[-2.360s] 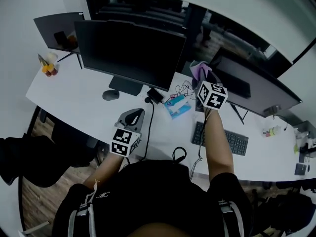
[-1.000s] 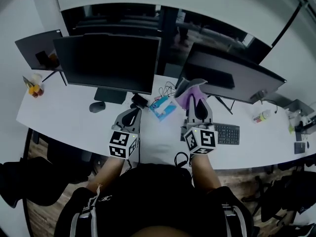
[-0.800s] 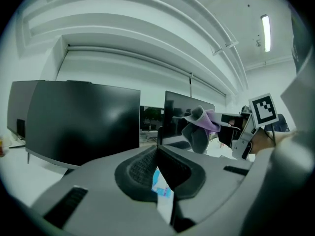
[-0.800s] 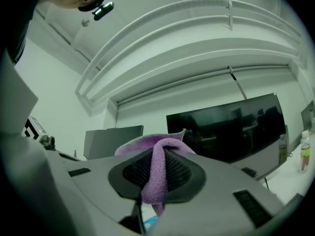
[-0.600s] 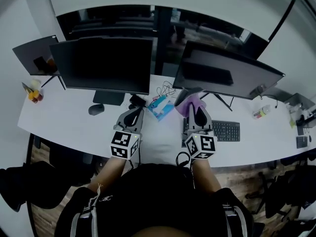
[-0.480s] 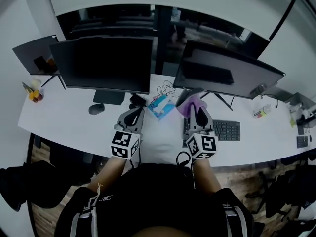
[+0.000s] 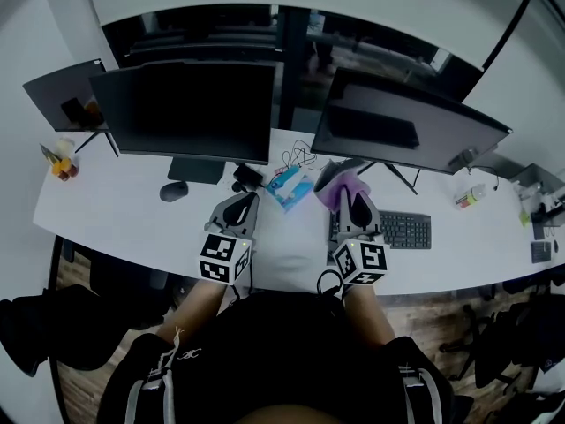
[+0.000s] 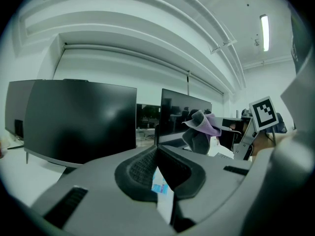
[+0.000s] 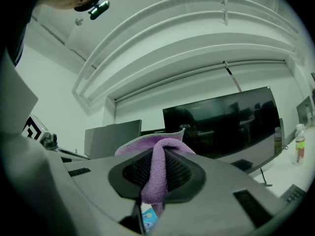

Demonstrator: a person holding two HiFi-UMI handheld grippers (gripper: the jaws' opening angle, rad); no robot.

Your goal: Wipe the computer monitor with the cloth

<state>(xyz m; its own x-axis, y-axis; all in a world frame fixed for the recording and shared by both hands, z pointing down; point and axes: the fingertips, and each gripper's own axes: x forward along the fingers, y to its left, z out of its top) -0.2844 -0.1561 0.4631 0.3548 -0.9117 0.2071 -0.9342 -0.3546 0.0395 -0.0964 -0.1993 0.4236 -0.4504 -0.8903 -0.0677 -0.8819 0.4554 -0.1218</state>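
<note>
My right gripper (image 7: 350, 203) is shut on a purple cloth (image 7: 344, 182) that bunches out past its tips; the same cloth (image 9: 156, 166) is pinched between the jaws in the right gripper view. It hangs over the desk, just short of the right monitor (image 7: 406, 133), whose dark screen (image 9: 224, 123) fills the right side of that view. A second monitor (image 7: 185, 111) stands at the left. My left gripper (image 7: 235, 210) hovers over the desk, jaws closed with nothing between them; it sees the cloth (image 8: 203, 128) off to its right.
On the white desk (image 7: 115, 210) lie a keyboard (image 7: 406, 230), a mouse (image 7: 173, 190), a blue packet (image 7: 289, 187) and tangled cables (image 7: 300, 160). A third screen (image 7: 62, 87) stands far left beside small bottles (image 7: 60, 164). A bottle (image 7: 468, 196) sits at the right.
The right gripper has come back from the right monitor with the cloth, down and toward me, and now holds almost still. The left gripper has stayed in place.
</note>
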